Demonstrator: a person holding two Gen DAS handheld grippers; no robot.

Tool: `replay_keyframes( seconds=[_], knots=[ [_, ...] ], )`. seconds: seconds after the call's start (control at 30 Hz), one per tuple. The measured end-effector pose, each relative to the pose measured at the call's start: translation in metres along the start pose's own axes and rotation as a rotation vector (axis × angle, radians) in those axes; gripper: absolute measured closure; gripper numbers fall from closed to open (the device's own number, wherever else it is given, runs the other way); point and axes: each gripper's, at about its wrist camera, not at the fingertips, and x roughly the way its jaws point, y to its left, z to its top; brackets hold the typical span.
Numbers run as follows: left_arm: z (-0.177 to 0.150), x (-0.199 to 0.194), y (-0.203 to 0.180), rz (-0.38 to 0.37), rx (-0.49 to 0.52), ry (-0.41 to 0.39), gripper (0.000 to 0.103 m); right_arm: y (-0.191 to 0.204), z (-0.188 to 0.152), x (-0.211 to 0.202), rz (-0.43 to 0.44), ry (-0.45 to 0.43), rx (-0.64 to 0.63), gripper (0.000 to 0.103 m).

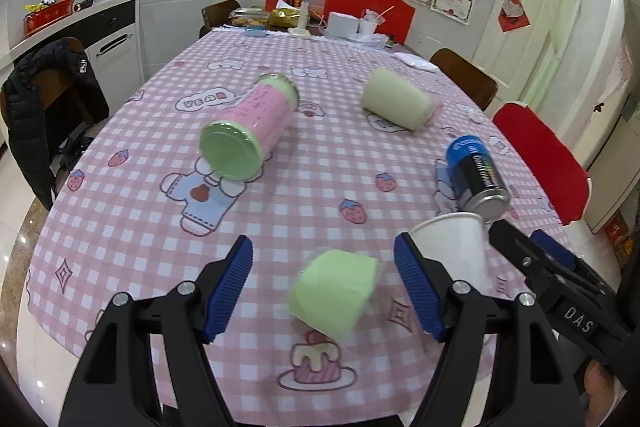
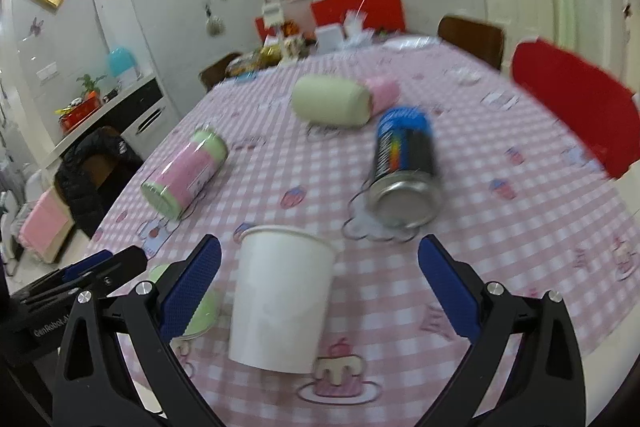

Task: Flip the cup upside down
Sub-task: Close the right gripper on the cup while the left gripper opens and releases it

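Observation:
A small green cup [image 1: 335,293] lies tilted on the pink checked tablecloth between the fingers of my left gripper [image 1: 323,285], which is open and not touching it; it is blurred. A white paper cup [image 2: 280,301] stands between the fingers of my right gripper [image 2: 320,289], which is open; whether its mouth is up I cannot tell. The white cup also shows in the left wrist view [image 1: 454,247], with my right gripper [image 1: 532,255] beside it. The green cup [image 2: 200,311] peeks from behind the right gripper's left finger.
A pink-and-green cylinder [image 1: 248,129] lies on its side at mid-table. A pale green cup [image 1: 396,103] lies on its side farther back. A blue-and-black can [image 1: 476,175] lies behind the white cup. Clutter fills the table's far end [image 1: 328,21]. Chairs [image 1: 540,155] ring the table.

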Motion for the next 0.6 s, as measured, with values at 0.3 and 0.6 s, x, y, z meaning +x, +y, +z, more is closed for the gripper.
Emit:
replay_keyframes(
  seconds=[0.3, 0.6],
  knots=[
    [-0.002, 0.014, 0.012, 0.005, -0.006, -0.001, 0.031, 0.002, -0.001, 0.035, 0.078, 0.125, 0.069, 0.008],
    [0.000, 0.020, 0.016, 0.002, -0.014, 0.000, 0.031, 0.003, 0.001, 0.050, 0.097, 0.172, 0.073, 0.021]
  ],
)
